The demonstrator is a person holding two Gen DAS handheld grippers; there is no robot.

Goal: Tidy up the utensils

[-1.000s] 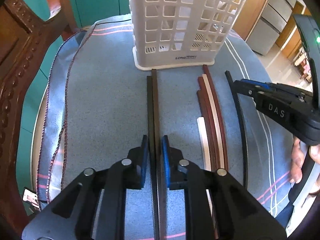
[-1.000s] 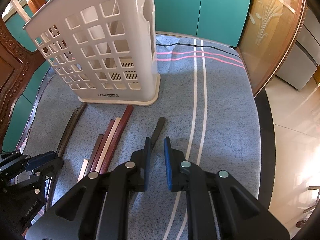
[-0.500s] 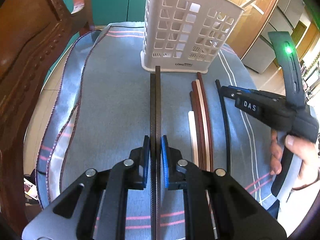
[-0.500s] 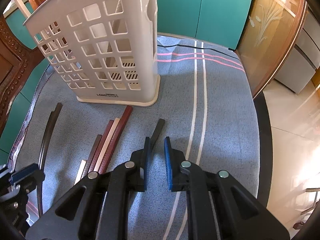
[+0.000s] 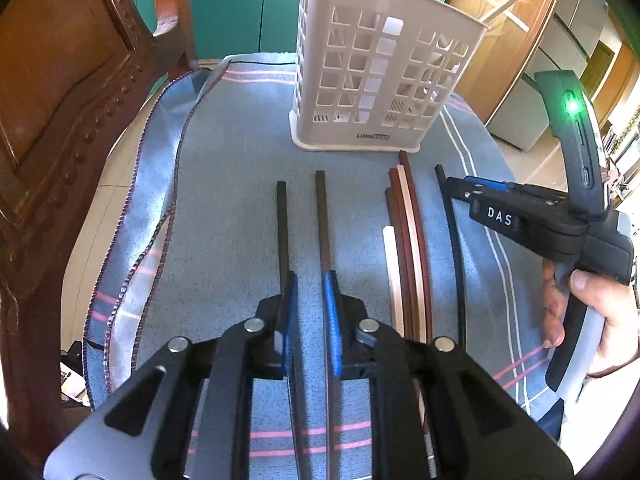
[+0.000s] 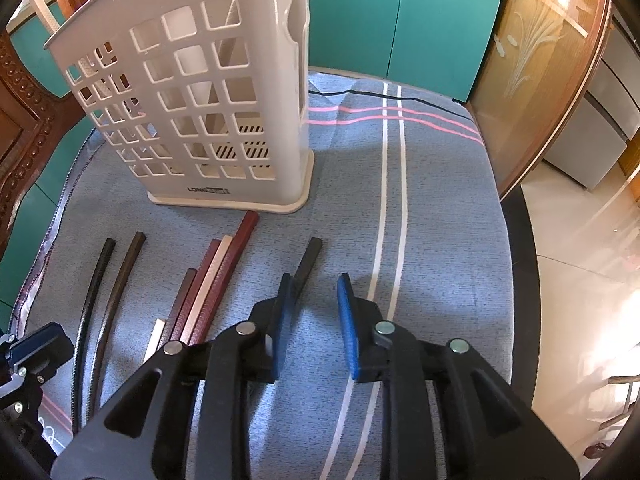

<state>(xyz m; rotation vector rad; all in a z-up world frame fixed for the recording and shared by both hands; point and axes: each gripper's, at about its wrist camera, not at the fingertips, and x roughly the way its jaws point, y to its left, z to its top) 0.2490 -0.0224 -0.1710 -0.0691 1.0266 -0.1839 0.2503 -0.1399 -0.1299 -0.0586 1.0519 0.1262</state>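
A white slotted utensil holder (image 5: 380,80) (image 6: 200,108) stands at the far side of the blue cloth. Several long sticks lie in front of it. My left gripper (image 5: 310,312) is open. A black stick (image 5: 282,232) and a dark brown stick (image 5: 322,224) lie apart, running along its fingers. A bundle of red-brown and cream sticks (image 5: 408,240) (image 6: 212,280) lies to the right. My right gripper (image 6: 312,316) is open over the cloth, beside a lone black stick (image 6: 306,264), and also shows in the left wrist view (image 5: 472,190).
The blue striped cloth (image 6: 436,208) covers a round table. A carved wooden chair (image 5: 60,120) stands at the left. Teal cabinets (image 6: 400,20) are behind. Tiled floor (image 6: 580,248) lies past the right edge.
My left gripper has opened and the two dark sticks have come apart; it has drawn back from the holder. My right gripper has opened wider.
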